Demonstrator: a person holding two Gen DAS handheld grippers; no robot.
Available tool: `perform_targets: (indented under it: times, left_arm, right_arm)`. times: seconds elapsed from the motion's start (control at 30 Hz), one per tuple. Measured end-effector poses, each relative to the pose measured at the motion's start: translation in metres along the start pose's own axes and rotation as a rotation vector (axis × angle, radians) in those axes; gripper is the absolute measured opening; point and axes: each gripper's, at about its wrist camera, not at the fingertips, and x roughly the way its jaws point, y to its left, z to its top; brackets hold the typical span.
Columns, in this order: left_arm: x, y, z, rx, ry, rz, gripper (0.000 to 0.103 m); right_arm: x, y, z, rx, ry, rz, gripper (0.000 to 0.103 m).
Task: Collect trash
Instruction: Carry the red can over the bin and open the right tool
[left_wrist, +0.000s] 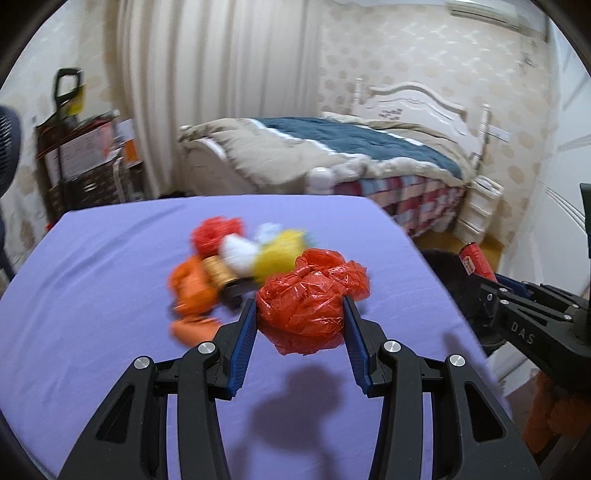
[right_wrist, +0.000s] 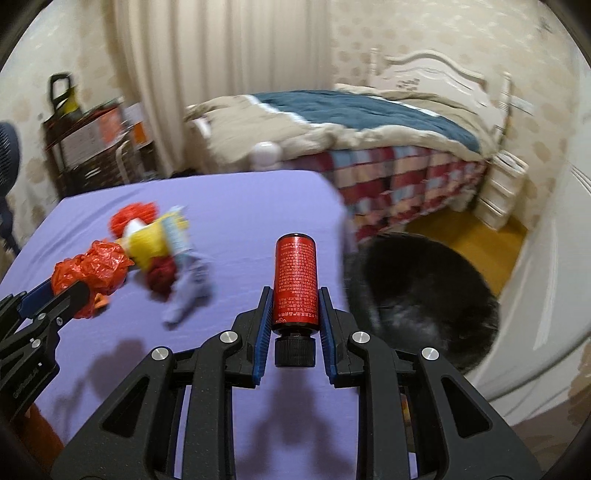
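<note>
My left gripper (left_wrist: 300, 308) is shut on a crumpled red plastic bag (left_wrist: 310, 302) and holds it above the purple table (left_wrist: 92, 295). The bag also shows at the left of the right wrist view (right_wrist: 92, 269). My right gripper (right_wrist: 295, 299) is shut on a red bottle (right_wrist: 295, 280) with a black cap, held over the table's right edge; the bottle shows in the left wrist view (left_wrist: 476, 260) too. A blurred pile of trash (left_wrist: 236, 262) lies on the table: red, yellow, orange and white pieces. A black trash bag (right_wrist: 424, 295) stands open on the floor right of the table.
A bed (left_wrist: 351, 155) with a blue and beige quilt stands behind the table. A cluttered shelf (left_wrist: 85, 158) and a fan (left_wrist: 7, 147) are at the left. Curtains hang at the back. White drawers (right_wrist: 502, 192) stand by the bed.
</note>
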Motion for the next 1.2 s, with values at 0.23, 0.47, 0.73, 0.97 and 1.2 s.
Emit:
perform_targets:
  times: [0.23,0.47,0.73,0.97,1.2]
  left_arm:
    - [0.030,-0.054,0.020,0.068,0.008,-0.079,0.045]
    - [0.068,-0.105,0.034,0.123,0.023,-0.128,0.045]
    - [0.111,-0.148,0.040,0.170,0.064,-0.143,0.045]
    - [0.139,-0.176,0.042,0.209,0.102,-0.137,0.045]
    - [0.159,-0.192,0.043,0.236,0.135,-0.123,0.045]
  right_arm:
    - [0.010,-0.058,0.003,0.077,-0.012,-0.105,0.023]
    - [0.030,-0.102,0.007,0.138,0.000,-0.144,0.023]
    - [0.057,-0.140,0.010,0.190,0.028,-0.165,0.023]
    - [0.082,-0.166,0.011,0.222,0.063,-0.171,0.023]
    - [0.098,-0.183,0.010,0.248,0.085,-0.180,0.023]
